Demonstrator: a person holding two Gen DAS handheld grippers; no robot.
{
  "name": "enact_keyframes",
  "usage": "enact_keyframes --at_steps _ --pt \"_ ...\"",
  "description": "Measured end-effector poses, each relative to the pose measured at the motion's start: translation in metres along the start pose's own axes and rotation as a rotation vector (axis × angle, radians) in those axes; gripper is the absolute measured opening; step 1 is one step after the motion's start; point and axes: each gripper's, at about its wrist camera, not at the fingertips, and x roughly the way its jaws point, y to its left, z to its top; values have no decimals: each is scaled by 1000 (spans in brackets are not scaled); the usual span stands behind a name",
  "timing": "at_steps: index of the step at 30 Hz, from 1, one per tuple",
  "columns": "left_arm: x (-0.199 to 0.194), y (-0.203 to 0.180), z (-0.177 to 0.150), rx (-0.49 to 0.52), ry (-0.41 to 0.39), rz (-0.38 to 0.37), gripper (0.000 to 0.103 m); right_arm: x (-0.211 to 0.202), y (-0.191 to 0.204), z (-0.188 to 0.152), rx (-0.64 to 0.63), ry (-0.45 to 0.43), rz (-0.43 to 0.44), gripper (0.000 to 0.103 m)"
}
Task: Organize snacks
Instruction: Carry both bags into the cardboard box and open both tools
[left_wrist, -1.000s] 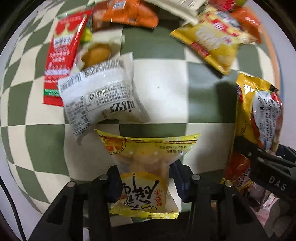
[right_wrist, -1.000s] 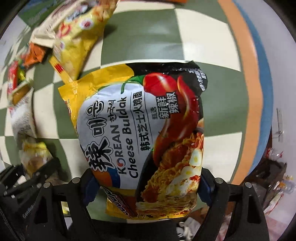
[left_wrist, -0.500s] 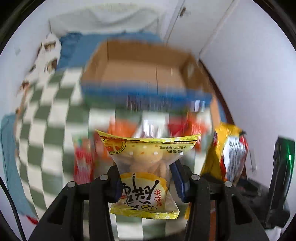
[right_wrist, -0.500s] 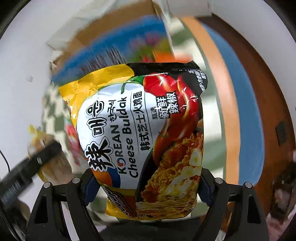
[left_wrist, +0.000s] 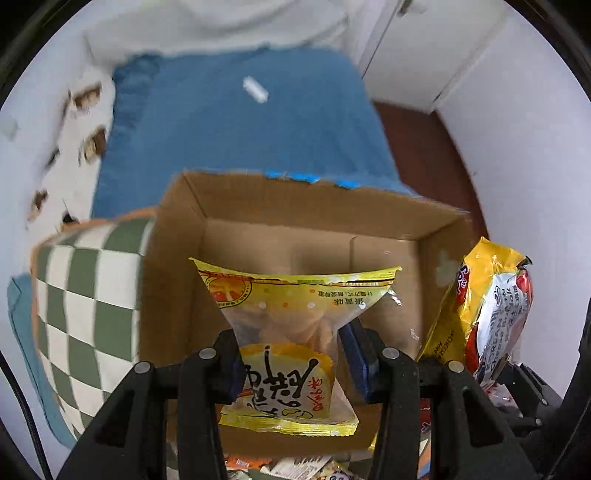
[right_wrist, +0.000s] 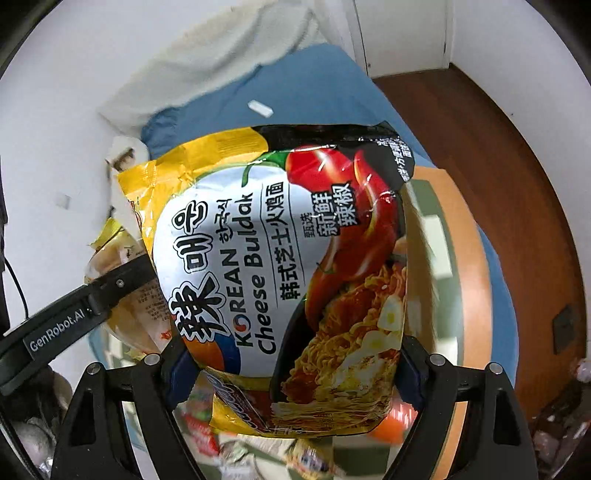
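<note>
Having swung up from the scattered snacks, both grippers now face the cardboard box (left_wrist: 306, 225) (drop-off seems next): left gripper (left_wrist: 291, 363) clamps the yellow pastry pack (left_wrist: 291, 321), right gripper (right_wrist: 291, 373) the noodle packet (right_wrist: 280, 258).

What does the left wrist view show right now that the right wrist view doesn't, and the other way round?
Only the left wrist view shows the open cardboard box ahead, and the left gripper shut on the yellow snack pack.

Only the right wrist view shows the right gripper shut on the Korean Cheese Buldak noodle pack, with its label readable.

Both show the blue bedding with a small white object on it, the checkered cloth, the wooden floor, and each other's held pack at the frame edge.
</note>
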Motion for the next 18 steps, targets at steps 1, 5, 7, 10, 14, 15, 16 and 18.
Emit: enact_keyframes --at_steps 1,5,7,10,14,15,16,18 --pt "13 2 6 -3 25 3 43 16 5 17 -5 35 -14 88" --pt "61 13 26 -24 112 29 43 52 14 36 -2 135 -46 88" --pt "73 16 31 -31 126 38 47 70 10 41 16 190 -35 88" --pt "83 17 34 -2 110 74 89 79 3 52 14 224 -41 91" --pt "84 17 35 14 90 95 95 82 2 40 -37 226 -44 97" --pt "84 18 34 10 90 94 95 81 1 36 -49 222 -48 97" --pt "82 18 33 8 88 91 95 78 7 36 -69 220 -57 97" --pt "80 17 30 13 79 95 95 81 -7 39 -88 220 -69 97"
